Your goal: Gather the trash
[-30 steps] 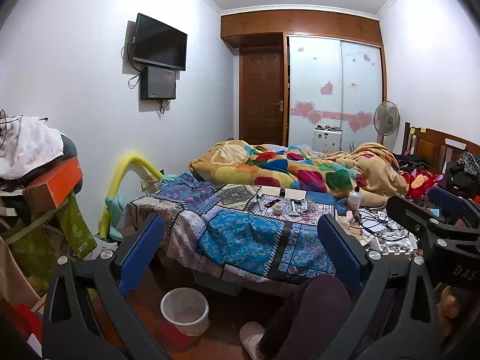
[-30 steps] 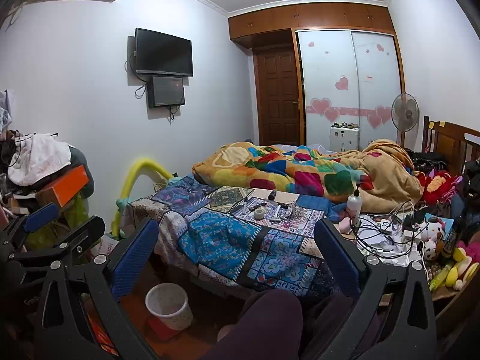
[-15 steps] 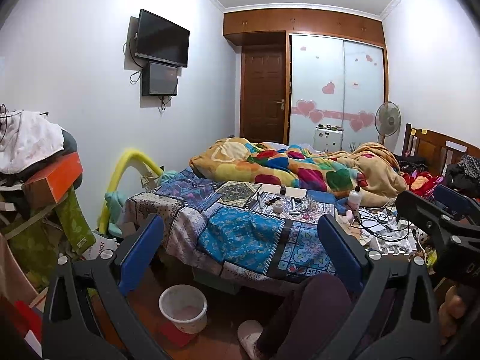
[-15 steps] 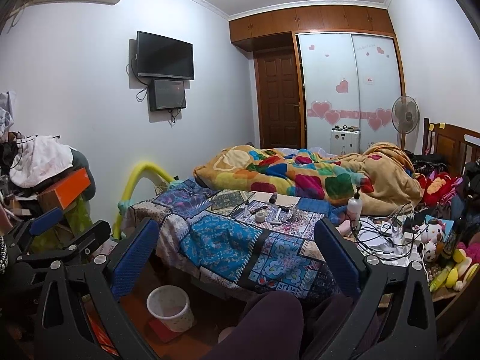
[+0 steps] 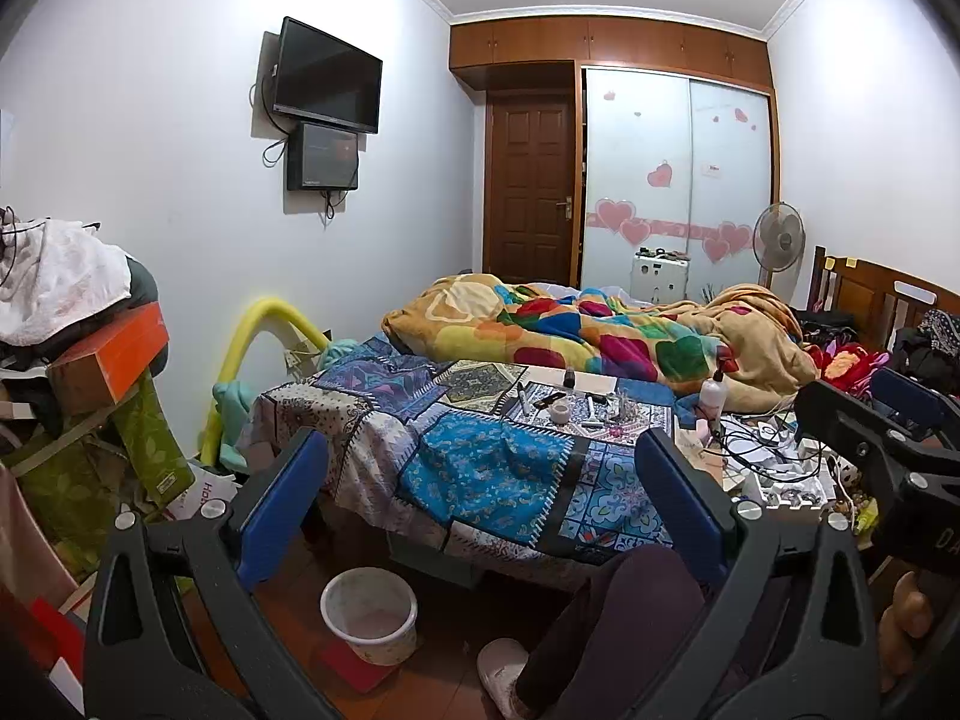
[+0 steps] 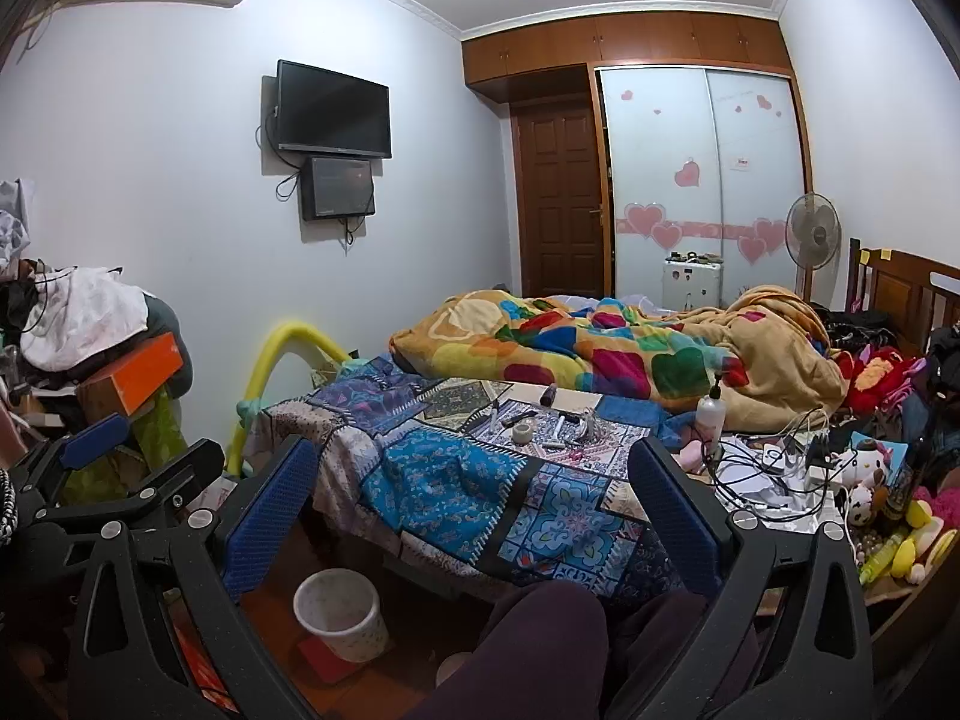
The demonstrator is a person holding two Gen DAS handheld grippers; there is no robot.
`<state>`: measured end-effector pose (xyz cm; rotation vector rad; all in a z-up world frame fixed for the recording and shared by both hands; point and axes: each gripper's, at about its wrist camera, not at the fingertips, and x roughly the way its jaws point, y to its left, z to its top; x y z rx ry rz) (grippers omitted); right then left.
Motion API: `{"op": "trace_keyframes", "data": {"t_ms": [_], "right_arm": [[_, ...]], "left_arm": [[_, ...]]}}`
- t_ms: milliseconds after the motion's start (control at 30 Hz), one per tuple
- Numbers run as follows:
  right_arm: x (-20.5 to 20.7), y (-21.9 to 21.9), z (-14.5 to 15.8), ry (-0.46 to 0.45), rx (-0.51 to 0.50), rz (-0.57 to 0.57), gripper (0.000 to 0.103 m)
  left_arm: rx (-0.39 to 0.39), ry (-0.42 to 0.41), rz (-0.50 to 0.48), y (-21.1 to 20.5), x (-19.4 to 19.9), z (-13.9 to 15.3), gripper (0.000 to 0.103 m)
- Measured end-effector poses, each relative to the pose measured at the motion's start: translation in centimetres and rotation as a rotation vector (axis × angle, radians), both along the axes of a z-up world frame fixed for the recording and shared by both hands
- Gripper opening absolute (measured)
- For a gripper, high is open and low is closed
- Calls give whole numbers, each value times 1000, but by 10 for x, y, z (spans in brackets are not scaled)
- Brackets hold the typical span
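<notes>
- Compared with a second ago, both wrist views have tilted up only slightly; the bed and floor keep almost the same places in frame, so neither gripper has begun an approach.
- The left gripper (image 5: 480, 510) stands wide apart with nothing between its blue-padded fingers (image 5: 282, 504); the right gripper (image 6: 474, 510) is equally wide and empty.
- The white round plastic wastebasket (image 5: 369, 612) sits on the red-brown floor at lower centre, just in front of the patchwork-covered bed (image 5: 480, 468), beside the person's dark-trousered leg (image 5: 606, 618).
- Small items lie scattered on the patterned cloth (image 6: 558, 426) at mid-frame; which of them are trash is too small to tell.
- Judging from this, collecting has not started: nothing is held, and a target must be chosen first.
</notes>
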<state>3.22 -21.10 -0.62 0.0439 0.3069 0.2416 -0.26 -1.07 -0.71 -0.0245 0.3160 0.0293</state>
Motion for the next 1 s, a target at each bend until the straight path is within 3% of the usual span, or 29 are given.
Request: {"op": "trace_keyframes", "data": {"t_ms": [1000], "right_arm": [[5,7,0,6,-6,8,103]], "left_arm": [[-6,7,-3,2,4,-3,103]]}}
